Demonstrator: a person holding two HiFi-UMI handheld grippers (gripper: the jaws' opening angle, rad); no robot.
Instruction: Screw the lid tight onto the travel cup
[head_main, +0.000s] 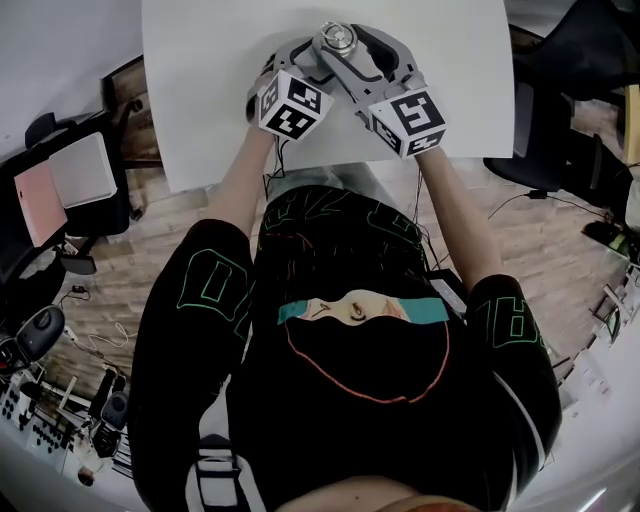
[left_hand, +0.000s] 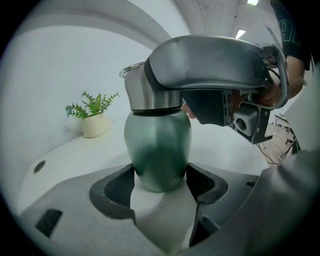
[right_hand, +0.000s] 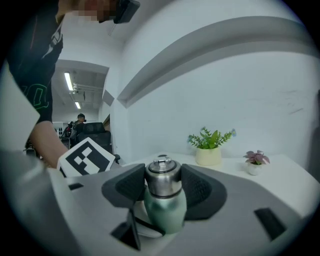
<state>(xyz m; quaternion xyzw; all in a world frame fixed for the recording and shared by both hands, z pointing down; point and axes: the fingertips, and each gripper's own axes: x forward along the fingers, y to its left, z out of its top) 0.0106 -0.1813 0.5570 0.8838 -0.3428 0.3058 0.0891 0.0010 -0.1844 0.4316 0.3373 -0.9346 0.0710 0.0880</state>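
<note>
Left gripper: jaws clamped on the green cup, low on its body. Cup stands on the white worktop, top centre of head view. Right gripper: jaws grip the steel lid, which sits on the cup.

The left forearm and right forearm both reach forward and converge, so the two claws meet at the far middle. The left claw tilts downward, its pads pressed against either side of the green lower body of the travel cup. The right claw lies nearly level, higher than the left one, its pads clamped on the steel lid.
</note>
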